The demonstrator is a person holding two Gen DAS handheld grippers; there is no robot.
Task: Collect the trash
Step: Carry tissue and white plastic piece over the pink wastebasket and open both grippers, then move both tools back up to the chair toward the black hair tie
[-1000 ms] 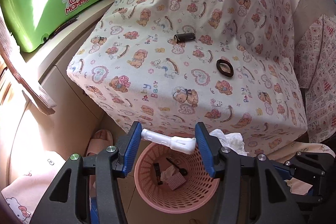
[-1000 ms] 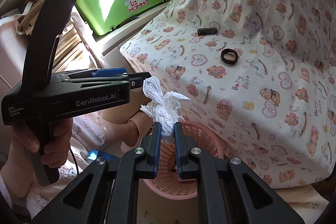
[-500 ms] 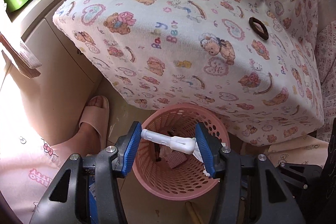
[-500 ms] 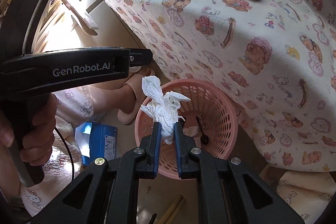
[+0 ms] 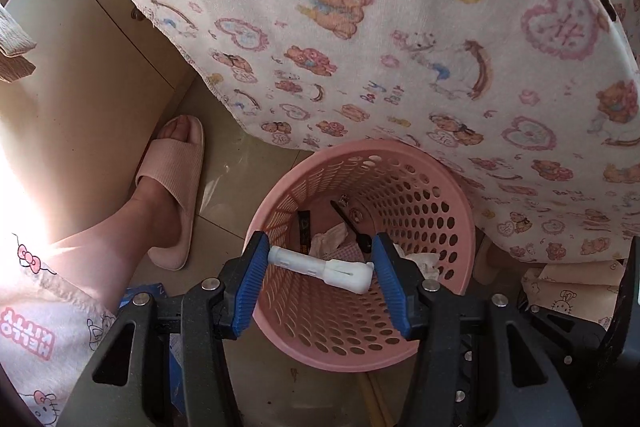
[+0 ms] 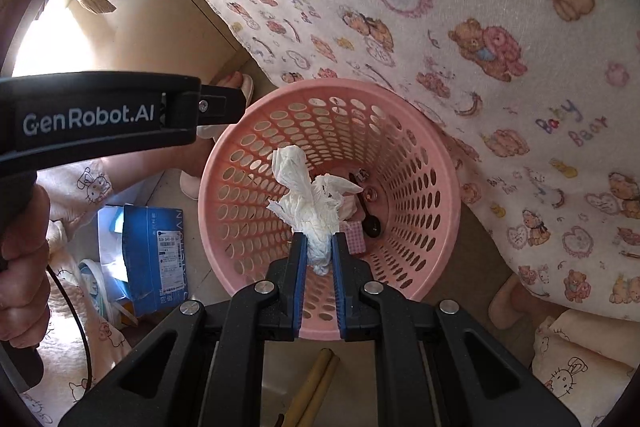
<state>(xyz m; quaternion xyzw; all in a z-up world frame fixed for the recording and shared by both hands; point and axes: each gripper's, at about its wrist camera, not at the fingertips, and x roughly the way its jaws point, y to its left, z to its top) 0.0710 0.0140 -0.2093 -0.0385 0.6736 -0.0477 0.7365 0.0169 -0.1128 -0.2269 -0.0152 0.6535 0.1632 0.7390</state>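
Note:
A pink perforated basket (image 5: 448, 239) stands on the floor under the edge of the bear-print cloth; it also shows in the right wrist view (image 6: 424, 163). My left gripper (image 5: 320, 267) is shut on a white plastic tube (image 5: 320, 265), held crosswise just above the basket's near rim. My right gripper (image 6: 319, 247) is shut on a crumpled white tissue (image 6: 312, 203), held over the basket's mouth. Paper scraps and a black spoon (image 6: 370, 217) lie at the basket's bottom. The left gripper's body (image 6: 100, 119) crosses the right wrist view at left.
The bear-print cloth (image 5: 400, 27) drapes over a table above the basket. A foot in a pink slipper (image 5: 176, 187) stands left of it. A blue box (image 6: 156, 247) lies on the floor at left. Wooden sticks (image 6: 316, 383) lie near the basket.
Both grippers have moved down and closer to the basket, which now looms larger. The tabletop items have left view. Both holds are unchanged.

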